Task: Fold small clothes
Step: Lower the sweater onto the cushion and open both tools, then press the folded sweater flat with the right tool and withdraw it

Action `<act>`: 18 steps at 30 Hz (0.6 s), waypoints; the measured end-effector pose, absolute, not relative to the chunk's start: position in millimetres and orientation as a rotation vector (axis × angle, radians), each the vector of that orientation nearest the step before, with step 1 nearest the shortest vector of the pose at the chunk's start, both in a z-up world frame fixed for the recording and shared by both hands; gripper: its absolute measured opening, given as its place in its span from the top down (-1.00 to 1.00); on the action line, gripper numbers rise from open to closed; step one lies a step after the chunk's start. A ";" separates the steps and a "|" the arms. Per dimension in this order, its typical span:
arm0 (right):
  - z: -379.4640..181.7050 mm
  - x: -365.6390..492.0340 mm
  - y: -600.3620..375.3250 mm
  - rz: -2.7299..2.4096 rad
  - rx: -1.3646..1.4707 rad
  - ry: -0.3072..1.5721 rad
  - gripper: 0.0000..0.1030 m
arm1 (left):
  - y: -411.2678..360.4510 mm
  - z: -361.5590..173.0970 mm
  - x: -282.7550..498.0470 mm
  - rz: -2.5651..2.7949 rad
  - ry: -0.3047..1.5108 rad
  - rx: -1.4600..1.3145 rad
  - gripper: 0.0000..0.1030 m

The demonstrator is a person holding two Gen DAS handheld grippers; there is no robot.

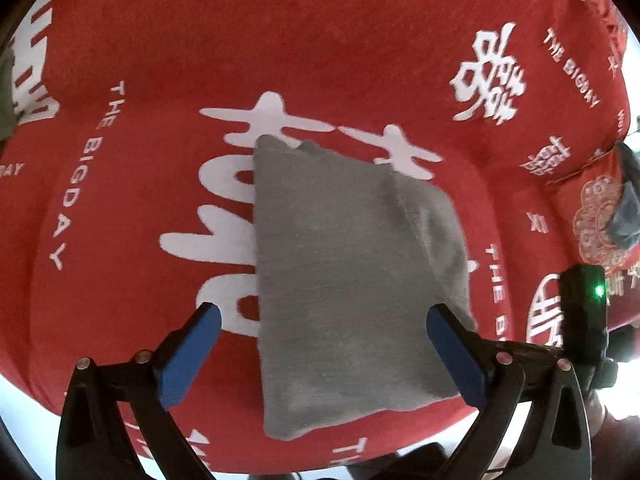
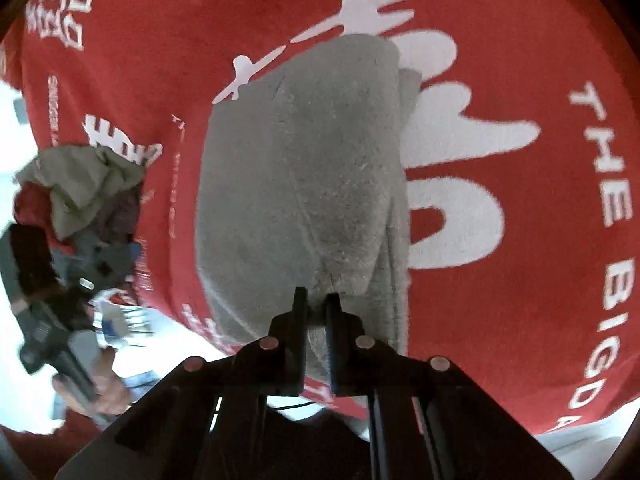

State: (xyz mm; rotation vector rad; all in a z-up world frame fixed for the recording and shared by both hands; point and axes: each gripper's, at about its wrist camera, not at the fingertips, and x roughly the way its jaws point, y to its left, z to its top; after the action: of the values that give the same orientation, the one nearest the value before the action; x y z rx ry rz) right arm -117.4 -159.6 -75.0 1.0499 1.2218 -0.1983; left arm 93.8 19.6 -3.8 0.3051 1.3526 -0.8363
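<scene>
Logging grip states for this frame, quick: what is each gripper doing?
Left gripper: open, jaws spread either side of the grey garment, not gripping it.
Right gripper: closed, pinching the grey garment's near edge.

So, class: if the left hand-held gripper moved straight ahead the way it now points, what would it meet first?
Most likely the grey garment. The left hand-held gripper is open, its blue pads either side of the cloth, which lies on the red cover. Depth is unclear, so it may be just above it.
</scene>
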 end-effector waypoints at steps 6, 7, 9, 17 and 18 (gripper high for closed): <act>-101.9 -144.5 -161.9 -0.243 1.027 1.233 0.79 | 22.8 -22.6 84.3 -0.741 1.355 0.432 -1.00; -101.0 -147.9 -162.6 -0.254 1.032 1.231 0.68 | 25.3 -22.5 82.3 -0.731 1.354 0.441 -1.00; -97.4 -154.3 -162.6 -0.287 1.031 1.243 0.51 | 27.0 -22.6 78.9 -0.713 1.349 0.473 -1.00; -35.5 -135.4 -154.2 -0.362 0.849 1.165 0.43 | 23.8 -26.6 67.6 -0.659 1.349 0.562 -1.00; -32.7 -126.4 -150.1 -0.349 0.820 1.157 0.43 | 23.1 -28.6 66.3 -0.651 1.356 0.574 -1.00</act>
State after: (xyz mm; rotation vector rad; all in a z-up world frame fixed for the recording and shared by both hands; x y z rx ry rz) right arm -126.4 -150.1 -32.7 0.8203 1.1574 -0.3493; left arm 66.3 23.1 -28.6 0.5738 1.3564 -0.6507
